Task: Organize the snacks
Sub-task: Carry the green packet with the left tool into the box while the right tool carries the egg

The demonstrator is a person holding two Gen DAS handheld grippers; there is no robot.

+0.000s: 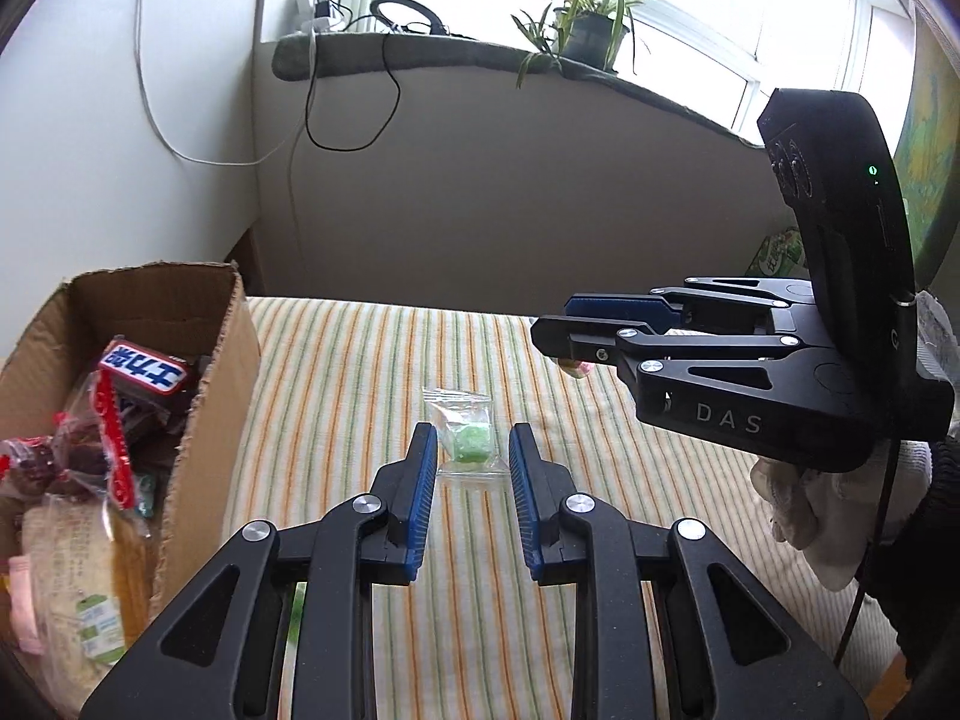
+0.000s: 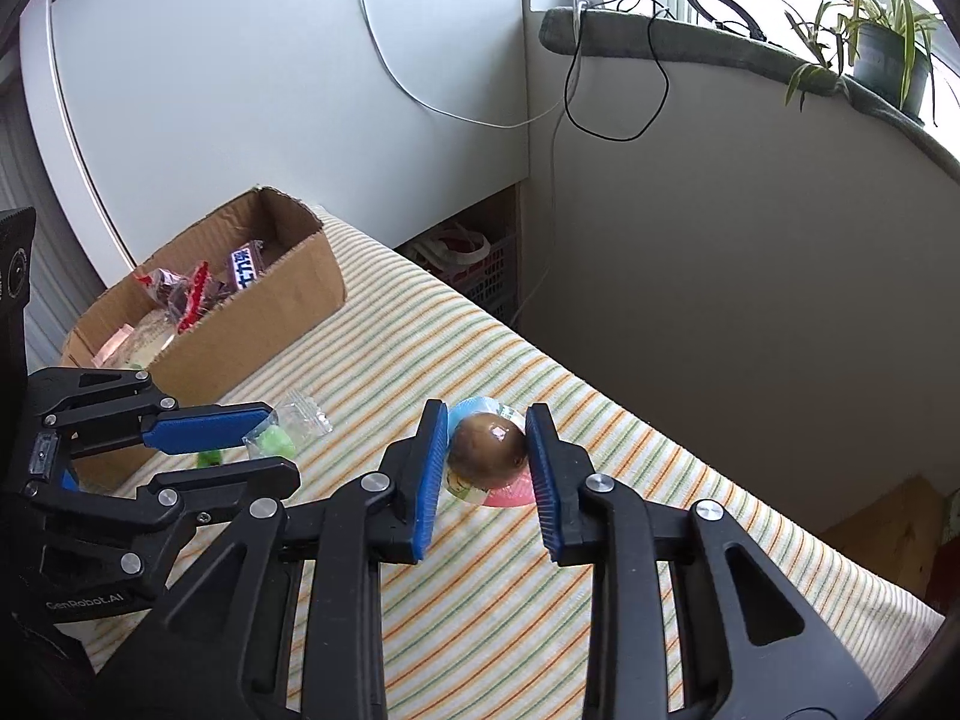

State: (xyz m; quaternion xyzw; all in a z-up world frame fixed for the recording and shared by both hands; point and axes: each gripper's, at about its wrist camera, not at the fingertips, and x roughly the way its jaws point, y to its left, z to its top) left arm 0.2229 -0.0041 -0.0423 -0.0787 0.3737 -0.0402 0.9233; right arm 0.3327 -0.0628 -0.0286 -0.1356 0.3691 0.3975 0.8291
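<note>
Two claws were loaded: left claw [image 2: 240,441] pinched the green candy packet [image 2: 282,429], right claw [image 2: 487,462] clenched the wrapped brown egg [image 2: 486,447], both above the striped desk [image 2: 600,420], with the cardboard box [image 2: 258,312] far left, nearer the left hand.

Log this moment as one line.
left gripper: shut on green candy bag | right gripper: shut on packaged brown egg | cardboard box: holds snacks
</note>
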